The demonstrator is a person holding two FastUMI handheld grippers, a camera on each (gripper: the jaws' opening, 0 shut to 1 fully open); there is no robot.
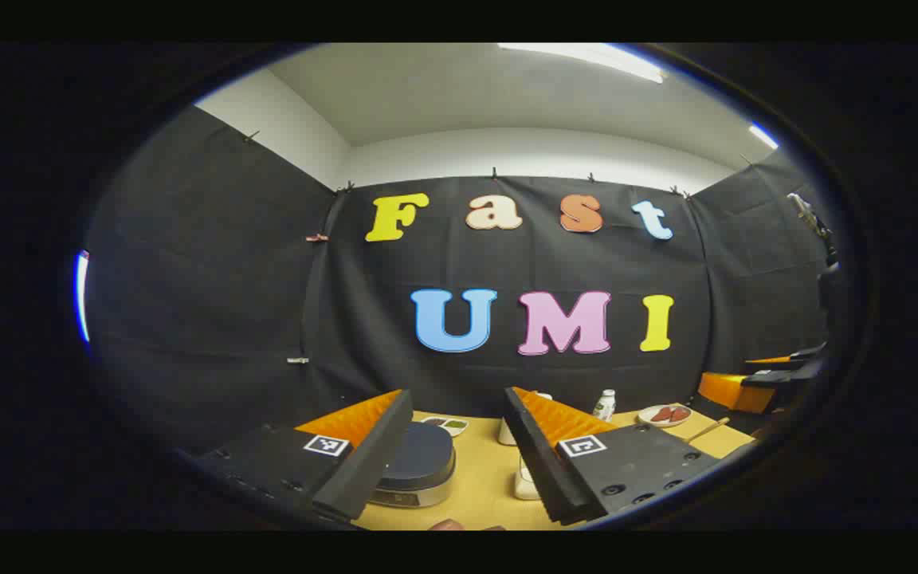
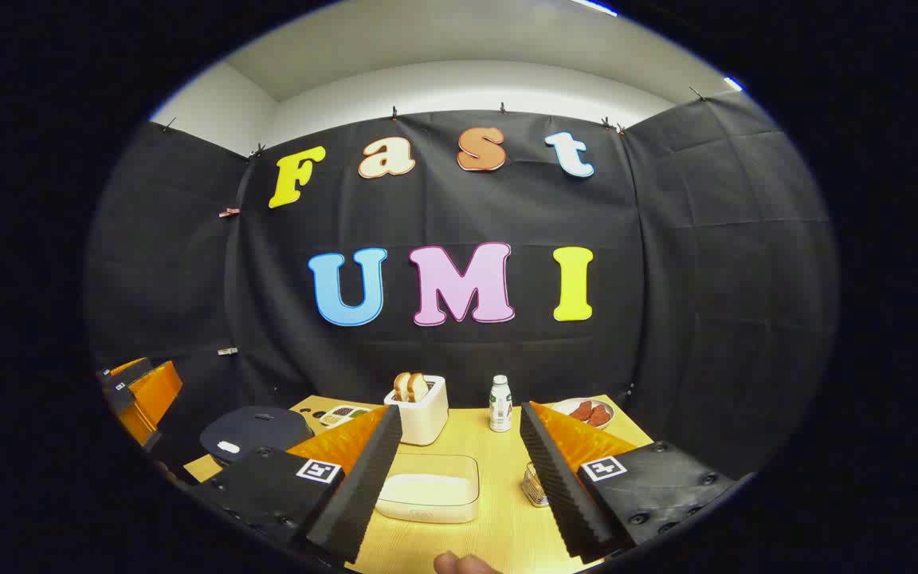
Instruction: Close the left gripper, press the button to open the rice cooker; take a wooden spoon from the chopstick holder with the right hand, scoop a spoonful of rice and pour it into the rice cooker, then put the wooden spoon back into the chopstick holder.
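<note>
Both grippers are hanging wide open, holding nothing. The left gripper [image 1: 455, 446] is framing the rice cooker [image 1: 419, 462] just beyond its left finger. The right gripper [image 2: 459, 470] is straddling the rice container [image 2: 431, 488]; the chopstick holder [image 2: 535, 485] is sitting beside its right finger. The spoon is probably light, stiff and smooth: grip mid-handle.

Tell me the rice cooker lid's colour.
Dark navy blue lid, closed; clearest in the left gripper view.

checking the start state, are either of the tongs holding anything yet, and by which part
Nothing is held. The left tongs and right tongs both stand open, with only table between their fingers.
</note>
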